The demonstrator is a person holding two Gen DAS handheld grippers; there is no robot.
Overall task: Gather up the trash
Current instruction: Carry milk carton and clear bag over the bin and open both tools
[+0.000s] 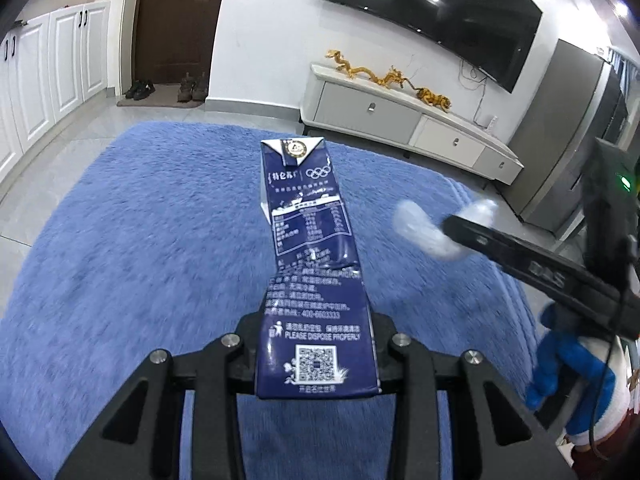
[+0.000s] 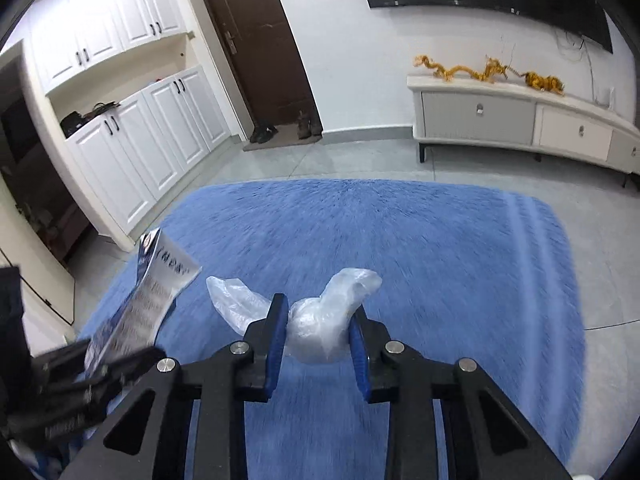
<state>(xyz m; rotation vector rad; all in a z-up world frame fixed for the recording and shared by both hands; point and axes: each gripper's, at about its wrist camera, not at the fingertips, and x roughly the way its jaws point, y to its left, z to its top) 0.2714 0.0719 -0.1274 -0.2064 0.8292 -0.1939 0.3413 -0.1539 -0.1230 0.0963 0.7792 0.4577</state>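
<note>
In the left wrist view my left gripper (image 1: 316,344) is shut on a flattened dark blue drink carton (image 1: 312,264), which sticks out forward above the blue rug (image 1: 140,240). The same carton (image 2: 160,292) shows at the left of the right wrist view, held by the left gripper's fingers (image 2: 92,376). My right gripper (image 2: 318,332) is shut on a crumpled clear plastic bag (image 2: 320,332), whose ends stick out on both sides of the blue pads. From the left wrist view this bag (image 1: 424,228) appears at the right, at the tip of the right gripper.
A fluffy blue rug (image 2: 440,260) covers the grey tiled floor. A low white TV cabinet (image 2: 520,120) with golden figurines stands along the far wall under a television. White cupboards (image 2: 140,140) and a dark door with shoes lie to the left. A blue and white plush toy (image 1: 572,376) is at the right.
</note>
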